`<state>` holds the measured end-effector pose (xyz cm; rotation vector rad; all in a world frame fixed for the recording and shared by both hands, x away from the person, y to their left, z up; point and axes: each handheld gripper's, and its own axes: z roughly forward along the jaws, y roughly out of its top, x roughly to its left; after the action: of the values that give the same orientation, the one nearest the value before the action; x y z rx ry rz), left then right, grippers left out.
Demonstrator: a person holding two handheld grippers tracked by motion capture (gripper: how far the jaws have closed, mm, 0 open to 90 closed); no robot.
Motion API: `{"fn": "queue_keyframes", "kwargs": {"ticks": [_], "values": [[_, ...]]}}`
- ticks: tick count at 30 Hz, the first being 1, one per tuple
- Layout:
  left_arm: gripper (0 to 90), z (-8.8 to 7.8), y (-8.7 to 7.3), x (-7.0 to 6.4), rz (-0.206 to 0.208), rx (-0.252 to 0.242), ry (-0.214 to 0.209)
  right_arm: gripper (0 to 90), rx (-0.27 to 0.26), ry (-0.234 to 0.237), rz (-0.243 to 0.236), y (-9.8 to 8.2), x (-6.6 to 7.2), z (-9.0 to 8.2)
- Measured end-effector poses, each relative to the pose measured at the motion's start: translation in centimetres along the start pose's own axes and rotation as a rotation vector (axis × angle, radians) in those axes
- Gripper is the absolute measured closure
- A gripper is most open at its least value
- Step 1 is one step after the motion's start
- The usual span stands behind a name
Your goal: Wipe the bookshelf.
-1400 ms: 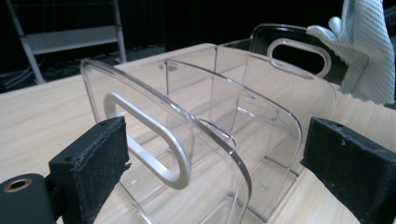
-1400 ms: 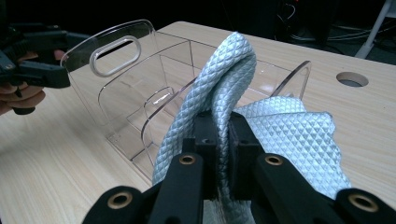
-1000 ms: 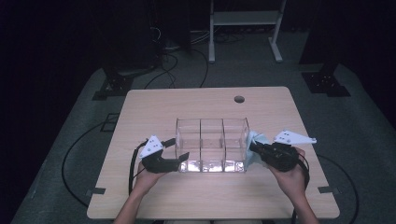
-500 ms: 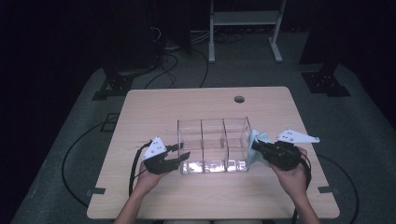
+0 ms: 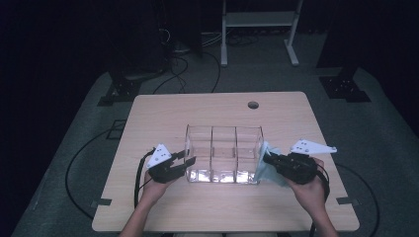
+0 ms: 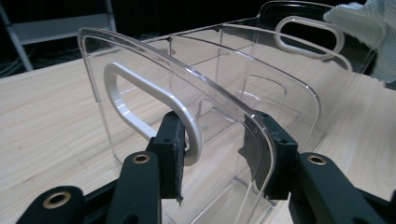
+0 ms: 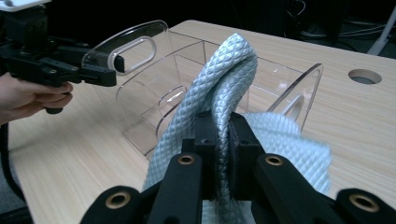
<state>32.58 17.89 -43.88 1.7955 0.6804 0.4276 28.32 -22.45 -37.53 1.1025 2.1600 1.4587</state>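
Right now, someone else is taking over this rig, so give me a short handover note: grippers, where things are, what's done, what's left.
Left gripper: its jaws have just closed; now shut on the near end wall of the clear bin, by the white handle slot.
Right gripper: shut on a folded cloth, held against the bin's other end wall.
The bin stands upright on the table, three compartments, nothing in them.
Done: bin steadied, cloth in hand and at the bin.
Left: probably wiping the bin; how much has been wiped can't be judged.
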Motion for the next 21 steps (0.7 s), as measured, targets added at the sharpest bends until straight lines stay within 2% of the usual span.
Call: {"fn": "queue_keyframes", "kwargs": {"ticks": [4,8,11,14,19,21], "values": [[53.2,0.0,0.0,0.1,-0.004,-0.001,-0.025,83.8,-0.001,-0.007,-0.005,-0.1,0.3,-0.8],[47.6,0.0,0.0,0.0,-0.009,-0.001,-0.042,83.7,0.019,-0.029,0.001,-1.0,0.4,-1.8],[49.0,0.0,0.0,0.1,-0.007,-0.001,-0.038,83.8,0.036,-0.04,0.015,-1.9,0.2,-2.1],[55.4,0.0,-0.1,0.1,-0.004,-0.006,-0.044,83.7,0.057,-0.045,0.03,-2.5,0.1,-1.6],[55.6,-0.1,-0.2,0.0,0.007,-0.006,-0.043,83.8,0.083,-0.067,0.016,-2.5,0.0,-0.2],[55.0,-0.2,-0.2,0.0,0.008,-0.004,-0.044,83.9,0.079,-0.071,0.027,-2.3,-0.3,0.2]]}}
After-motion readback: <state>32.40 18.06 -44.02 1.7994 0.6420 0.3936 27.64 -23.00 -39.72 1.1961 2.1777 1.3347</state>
